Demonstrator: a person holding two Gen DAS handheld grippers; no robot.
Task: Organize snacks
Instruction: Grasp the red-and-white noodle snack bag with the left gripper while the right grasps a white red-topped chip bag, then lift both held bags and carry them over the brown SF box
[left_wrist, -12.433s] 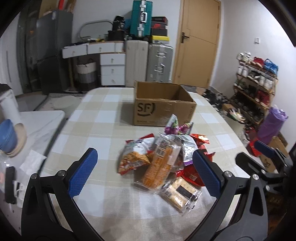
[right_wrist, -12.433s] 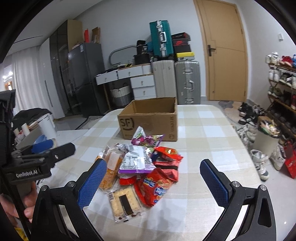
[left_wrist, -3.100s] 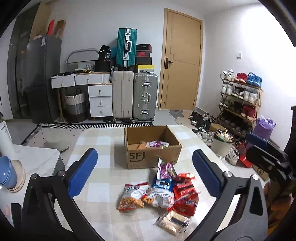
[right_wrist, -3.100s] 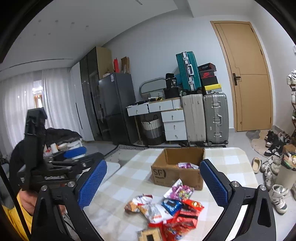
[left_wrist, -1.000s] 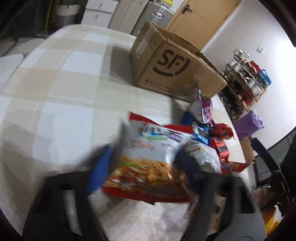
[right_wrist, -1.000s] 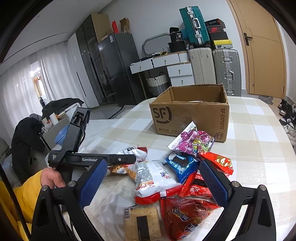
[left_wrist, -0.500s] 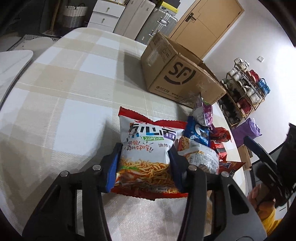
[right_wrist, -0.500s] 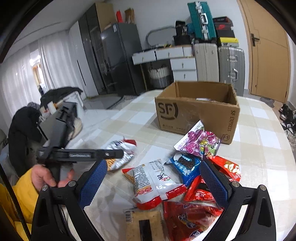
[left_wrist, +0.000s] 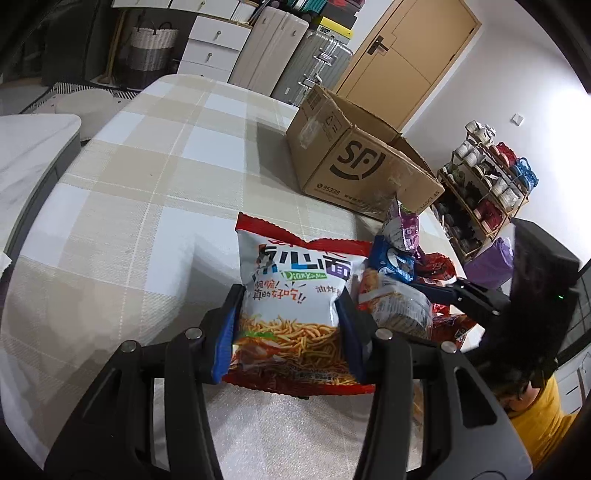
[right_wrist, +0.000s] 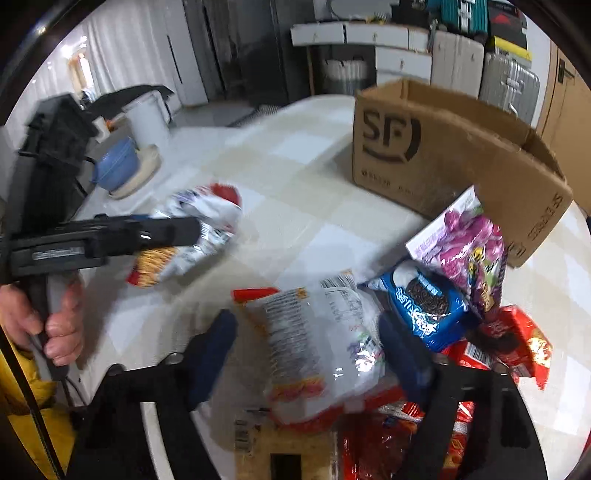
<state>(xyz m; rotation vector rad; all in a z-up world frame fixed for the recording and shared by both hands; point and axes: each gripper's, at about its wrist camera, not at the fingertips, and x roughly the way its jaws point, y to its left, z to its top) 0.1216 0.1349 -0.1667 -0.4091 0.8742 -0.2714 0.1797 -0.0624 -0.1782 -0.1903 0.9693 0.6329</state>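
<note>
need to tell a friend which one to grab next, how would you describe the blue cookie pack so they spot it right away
Start at the cardboard box on the checked table; the snack pile lies just in front of it. The cookie pack lies below the purple bag leaning on the box, right of the clear noodle bag. It is the only blue wrapper, showing a dark round cookie.

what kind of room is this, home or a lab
Most likely a lived-in home: a shoe rack by the wooden door, suitcases against the wall, and a checked tablecloth under the snacks.
</note>
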